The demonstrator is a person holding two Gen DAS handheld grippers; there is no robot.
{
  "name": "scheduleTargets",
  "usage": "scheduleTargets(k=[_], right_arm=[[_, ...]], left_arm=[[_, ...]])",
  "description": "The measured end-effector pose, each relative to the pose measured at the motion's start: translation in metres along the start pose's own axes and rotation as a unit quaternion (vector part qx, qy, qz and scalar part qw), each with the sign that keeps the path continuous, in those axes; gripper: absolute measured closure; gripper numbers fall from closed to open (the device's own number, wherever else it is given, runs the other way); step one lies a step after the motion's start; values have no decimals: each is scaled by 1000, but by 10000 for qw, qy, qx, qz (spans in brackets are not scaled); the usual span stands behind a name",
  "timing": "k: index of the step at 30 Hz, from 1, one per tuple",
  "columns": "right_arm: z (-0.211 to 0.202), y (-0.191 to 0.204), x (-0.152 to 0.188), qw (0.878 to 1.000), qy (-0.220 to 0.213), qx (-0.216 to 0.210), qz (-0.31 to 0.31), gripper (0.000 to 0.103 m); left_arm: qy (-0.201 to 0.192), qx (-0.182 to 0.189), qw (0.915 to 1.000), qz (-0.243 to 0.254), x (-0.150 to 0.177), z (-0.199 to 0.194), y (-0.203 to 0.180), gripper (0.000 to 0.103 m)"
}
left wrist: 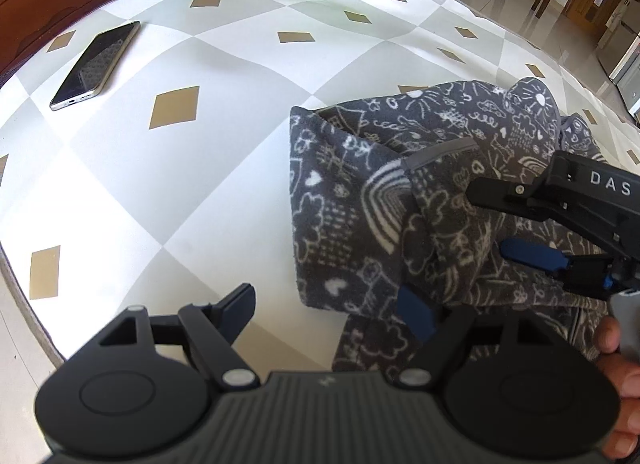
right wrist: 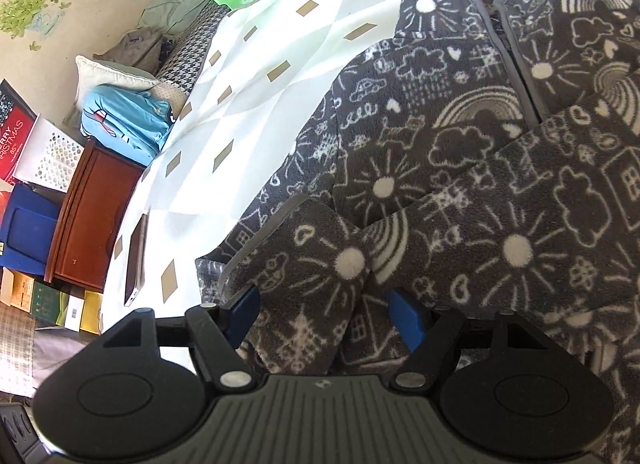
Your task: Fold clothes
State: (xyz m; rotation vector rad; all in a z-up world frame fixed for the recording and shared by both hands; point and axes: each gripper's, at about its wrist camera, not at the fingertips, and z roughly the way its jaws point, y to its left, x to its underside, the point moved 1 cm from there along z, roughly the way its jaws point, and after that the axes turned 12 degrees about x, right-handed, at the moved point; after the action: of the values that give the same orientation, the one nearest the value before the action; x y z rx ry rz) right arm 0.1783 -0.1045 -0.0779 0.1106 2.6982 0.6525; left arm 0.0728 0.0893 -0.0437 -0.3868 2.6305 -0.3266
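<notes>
Fleece garment (right wrist: 460, 184) runs off frame, hiding right gripper's (right wrist: 324, 310) fingertips.

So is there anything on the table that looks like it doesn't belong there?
Yes, a smartphone lies on the checked tablecloth, apart from the grey doodle-print fleece garment being folded. It has nothing to do with folding. The garment itself is rumpled, but that is normal mid-fold. Nothing looks spilled or broken.

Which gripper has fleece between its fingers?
The right gripper: a garment fold lies between its fingers. The left gripper straddles the garment's edge over the tablecloth.
</notes>
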Motion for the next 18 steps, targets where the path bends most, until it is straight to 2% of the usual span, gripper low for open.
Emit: scheduleTargets(k=[7, 11, 18], right_arm=[[9, 8, 2, 9999, -121, -117, -24, 59], [10, 3, -1, 9997, -136, -179, 120, 87], [-11, 13, -14, 9982, -469, -359, -48, 92]], left_arm=[[117, -54, 9998, -122, 4, 10, 6, 26], [131, -95, 9998, -108, 4, 13, 4, 25], [73, -146, 9999, 20, 4, 17, -9, 24]])
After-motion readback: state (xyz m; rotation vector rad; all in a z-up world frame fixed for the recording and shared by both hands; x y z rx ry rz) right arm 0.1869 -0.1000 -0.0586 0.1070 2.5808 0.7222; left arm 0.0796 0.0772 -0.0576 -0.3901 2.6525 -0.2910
